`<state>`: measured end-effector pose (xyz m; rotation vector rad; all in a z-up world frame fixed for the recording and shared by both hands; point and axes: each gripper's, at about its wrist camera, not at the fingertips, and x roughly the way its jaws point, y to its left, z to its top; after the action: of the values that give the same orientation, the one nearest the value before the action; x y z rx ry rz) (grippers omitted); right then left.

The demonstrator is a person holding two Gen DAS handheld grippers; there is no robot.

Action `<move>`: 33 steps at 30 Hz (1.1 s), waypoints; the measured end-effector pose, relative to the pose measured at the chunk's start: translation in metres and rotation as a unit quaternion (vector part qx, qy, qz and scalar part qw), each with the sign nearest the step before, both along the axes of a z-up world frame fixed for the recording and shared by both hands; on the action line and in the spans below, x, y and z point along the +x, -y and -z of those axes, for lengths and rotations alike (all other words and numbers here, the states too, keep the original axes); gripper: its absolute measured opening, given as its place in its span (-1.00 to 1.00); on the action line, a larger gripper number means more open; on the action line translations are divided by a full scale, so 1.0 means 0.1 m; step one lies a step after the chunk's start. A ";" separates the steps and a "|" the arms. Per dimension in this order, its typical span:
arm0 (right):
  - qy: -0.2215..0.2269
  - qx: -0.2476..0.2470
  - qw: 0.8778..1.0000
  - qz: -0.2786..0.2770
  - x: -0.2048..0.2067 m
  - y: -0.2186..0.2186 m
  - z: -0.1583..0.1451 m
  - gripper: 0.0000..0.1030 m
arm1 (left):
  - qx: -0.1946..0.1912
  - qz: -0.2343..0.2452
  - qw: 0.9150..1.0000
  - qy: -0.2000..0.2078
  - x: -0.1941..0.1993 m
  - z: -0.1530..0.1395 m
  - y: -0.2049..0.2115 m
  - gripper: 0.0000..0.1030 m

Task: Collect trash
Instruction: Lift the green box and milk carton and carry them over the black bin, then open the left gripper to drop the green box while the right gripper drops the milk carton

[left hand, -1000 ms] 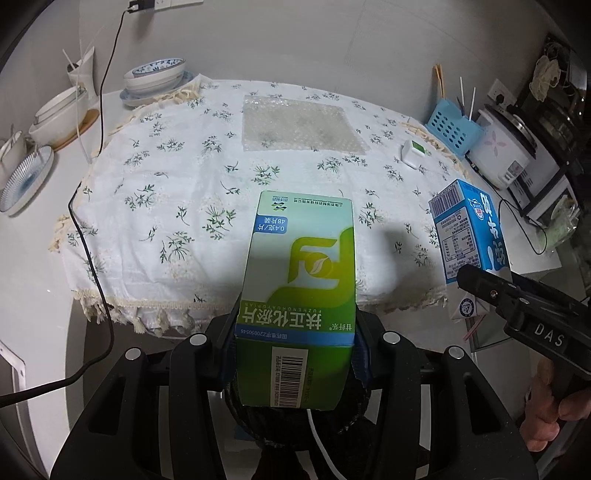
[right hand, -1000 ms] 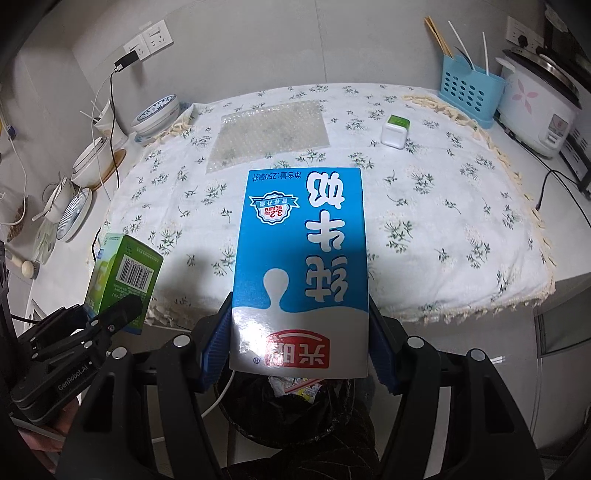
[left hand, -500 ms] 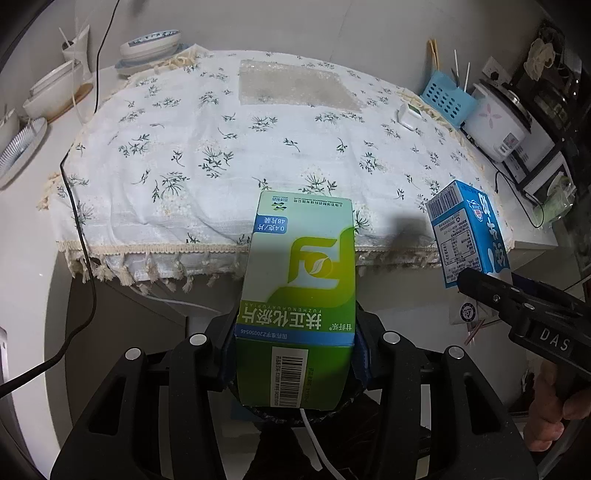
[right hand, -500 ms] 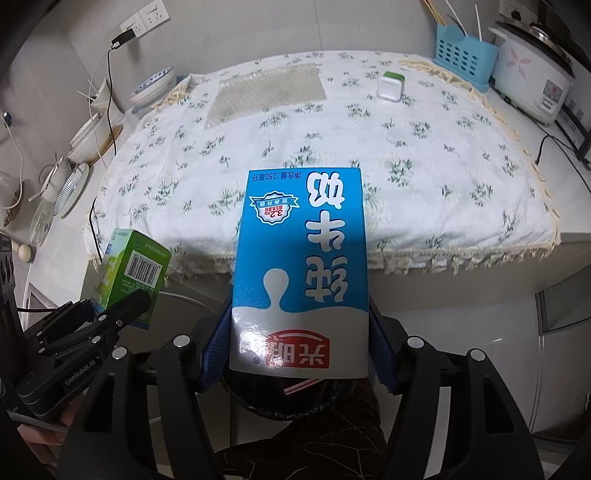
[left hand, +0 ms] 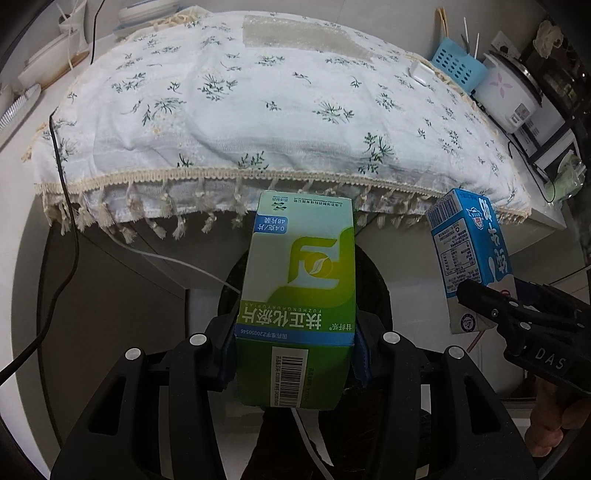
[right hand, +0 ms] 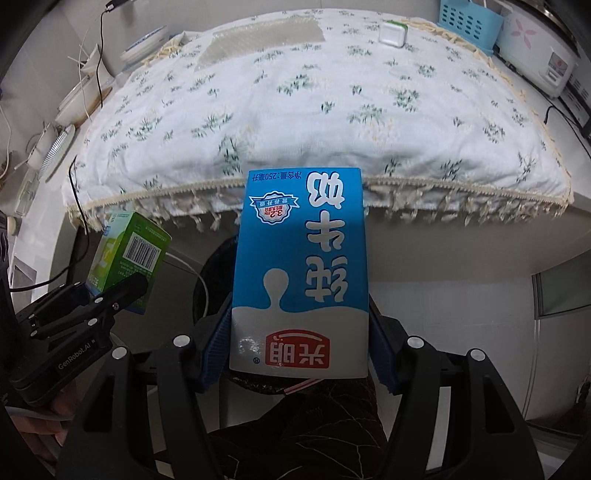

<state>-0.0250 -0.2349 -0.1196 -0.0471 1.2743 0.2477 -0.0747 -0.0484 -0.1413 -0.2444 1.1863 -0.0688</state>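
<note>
As each tool clamps its carton — green box (left hand: pixel 295 295), milk carton (right hand: pixel 301 280) above bin (left hand: pixel 373 273).

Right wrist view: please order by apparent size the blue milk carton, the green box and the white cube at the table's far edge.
Largest to smallest:
1. blue milk carton, though nearest the camera, which inflates it
2. green box
3. white cube, farthest away, so its true size is unsure

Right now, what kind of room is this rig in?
Most likely a home kitchen or dining corner: a rice cooker on the counter, stacked bowls, and a blue utensil caddy beside a floral tablecloth.
</note>
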 end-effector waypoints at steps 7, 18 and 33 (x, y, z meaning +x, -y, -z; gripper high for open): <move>-0.011 -0.008 1.000 0.005 -0.05 0.08 0.22 0.19 | 0.003 0.014 1.000 -0.003 0.00 0.14 0.11 -0.08; -0.030 -0.017 0.999 0.009 0.00 0.14 0.45 0.19 | 0.015 0.038 0.999 -0.028 0.11 0.55 0.28 -0.08; -0.041 -0.029 0.999 0.020 0.06 0.21 0.67 0.19 | 0.011 0.079 0.995 -0.054 0.19 0.86 0.61 -0.03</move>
<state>-0.0189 -0.2560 -0.1867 -0.0618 1.3632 0.1792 -0.0561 -0.1089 -0.2277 -0.1354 1.3126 -0.1834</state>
